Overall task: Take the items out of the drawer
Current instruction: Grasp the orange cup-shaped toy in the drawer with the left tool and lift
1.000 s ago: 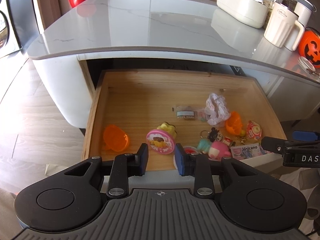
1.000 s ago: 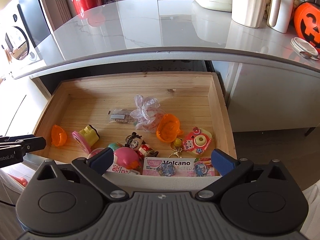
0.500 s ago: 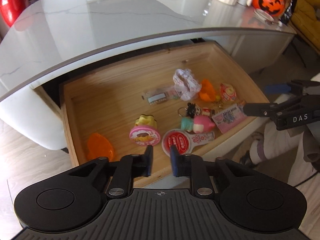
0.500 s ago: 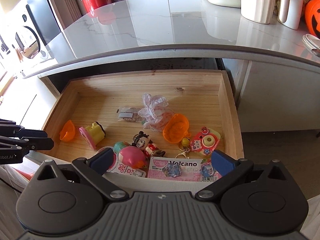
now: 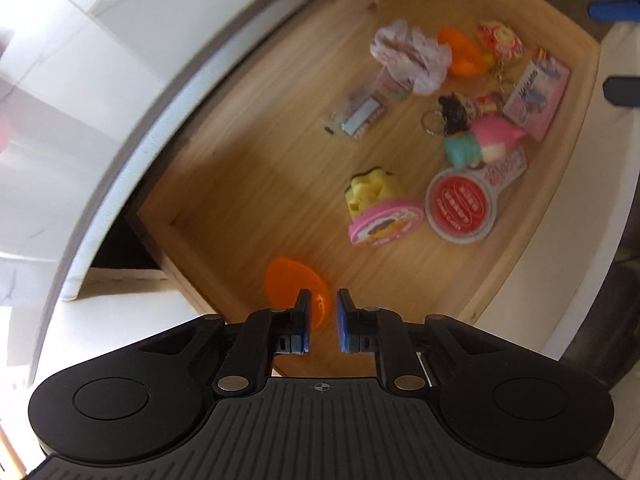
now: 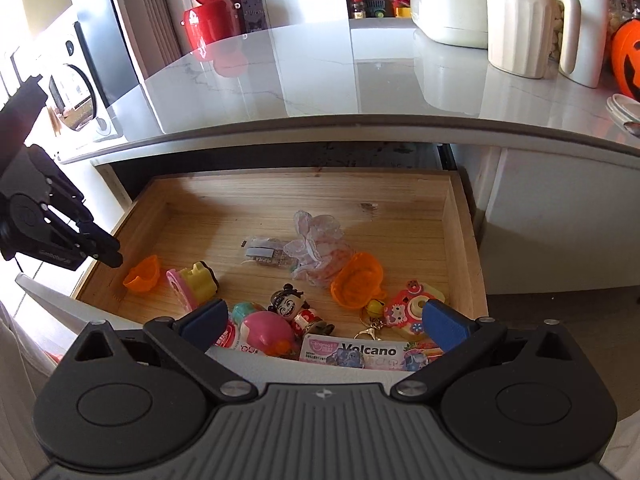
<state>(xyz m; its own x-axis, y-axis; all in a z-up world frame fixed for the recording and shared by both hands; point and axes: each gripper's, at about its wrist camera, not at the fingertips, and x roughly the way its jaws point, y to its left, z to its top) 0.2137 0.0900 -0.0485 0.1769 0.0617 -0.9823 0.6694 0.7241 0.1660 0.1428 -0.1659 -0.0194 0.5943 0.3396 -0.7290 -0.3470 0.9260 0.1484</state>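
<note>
The wooden drawer (image 6: 460,232) stands pulled out under the countertop. It holds an orange half shell (image 6: 142,274) at the left, a pink-and-yellow toy (image 6: 192,284), a pink-and-teal squishy (image 6: 264,326), a doll keychain (image 6: 294,308), an orange capsule (image 6: 358,280), a camera-shaped charm (image 6: 412,308) and a Volcano card (image 6: 360,354). My left gripper (image 5: 322,320) hovers just above the orange half shell (image 5: 292,284), its jaws a narrow gap apart and holding nothing. My right gripper (image 6: 326,320) is wide open over the drawer's front edge.
A frilly plastic bag (image 6: 316,236), a small packet (image 6: 264,254) and a round red tag (image 5: 460,204) also lie in the drawer. The marble countertop (image 6: 320,80) overhangs its back and carries a white pitcher (image 6: 524,20), a white tub (image 6: 448,8) and a pumpkin bucket (image 6: 628,60).
My left gripper has swung forward and down over the drawer's left side, toward the orange half shell, with its jaws narrowing. My right gripper has barely shifted.
</note>
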